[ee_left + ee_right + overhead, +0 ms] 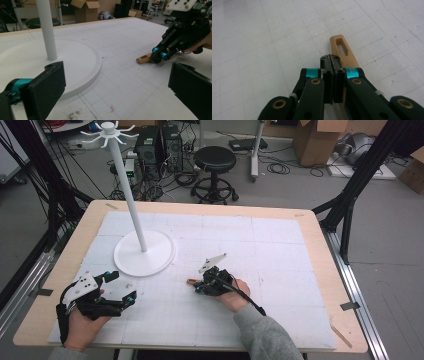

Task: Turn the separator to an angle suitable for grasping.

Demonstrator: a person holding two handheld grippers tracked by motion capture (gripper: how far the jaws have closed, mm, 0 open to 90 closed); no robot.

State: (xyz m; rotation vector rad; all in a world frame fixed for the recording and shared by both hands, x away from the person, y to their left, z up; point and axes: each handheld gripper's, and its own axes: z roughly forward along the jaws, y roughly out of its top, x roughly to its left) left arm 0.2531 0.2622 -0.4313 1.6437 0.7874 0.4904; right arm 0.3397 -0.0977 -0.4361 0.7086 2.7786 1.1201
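Right claw: the right gripper (333,58) has its jaws pressed together, tips low at the white foam table cover (280,245).
Thing in hand: a flat light-brown wooden handle with a long slot near its end (342,47) lies on the cover, touching the jaw tips on one side and passing under them.
Grip: I cannot tell surely if the jaws pinch the wood or only rest against it; they seem closed beside it.
Long axis: it runs forward from the claw, almost in line with the jaws.
Left claw: the left gripper (117,82) stands wide apart and empty, well apart from the handle.
Nearer hand: the right one.
Beyond the handle: white round stand base with tall pole (145,252).
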